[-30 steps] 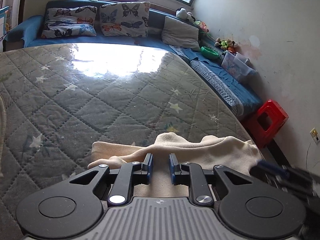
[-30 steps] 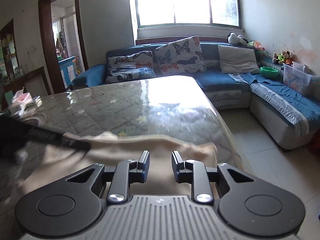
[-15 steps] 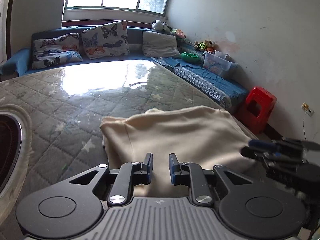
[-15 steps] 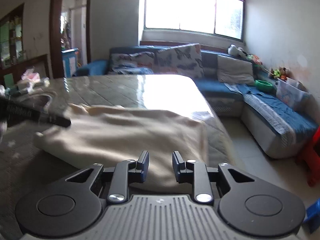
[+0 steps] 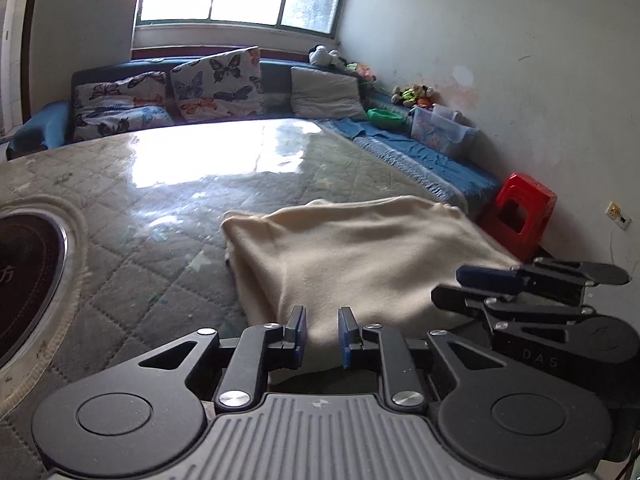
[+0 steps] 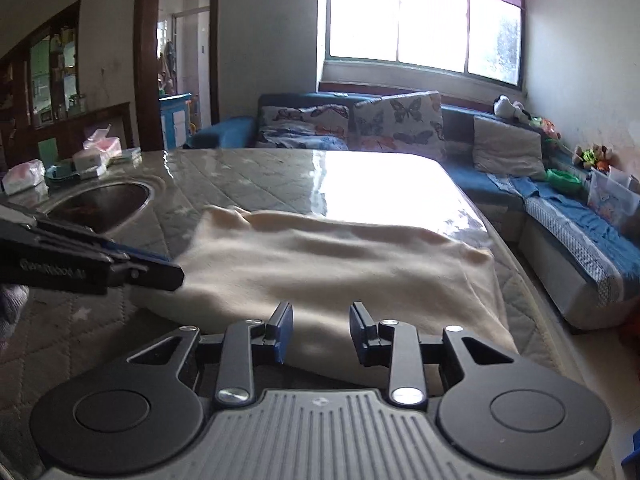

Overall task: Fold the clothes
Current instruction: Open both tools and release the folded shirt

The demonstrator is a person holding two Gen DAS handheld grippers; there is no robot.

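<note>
A cream garment (image 5: 360, 256) lies folded flat on the quilted table (image 5: 160, 216) near its right edge; it also shows in the right wrist view (image 6: 340, 272). My left gripper (image 5: 322, 330) is open and empty, raised over the garment's near edge. My right gripper (image 6: 320, 330) is open and empty, just above the garment's near side. Each gripper appears in the other's view: the right gripper (image 5: 520, 292) on the right, the left gripper (image 6: 100, 264) on the left.
A round inset burner (image 6: 100, 204) sits in the table at the left, with tissue packs (image 6: 96, 152) beyond it. A blue sofa (image 5: 224, 92) with butterfly cushions runs along the back and right. A red stool (image 5: 520, 216) stands by the wall.
Both grippers have pulled back and up from the garment, and the right jaws have opened wider. The garment, bunched and lifted a second ago, now lies spread flat on the table.
</note>
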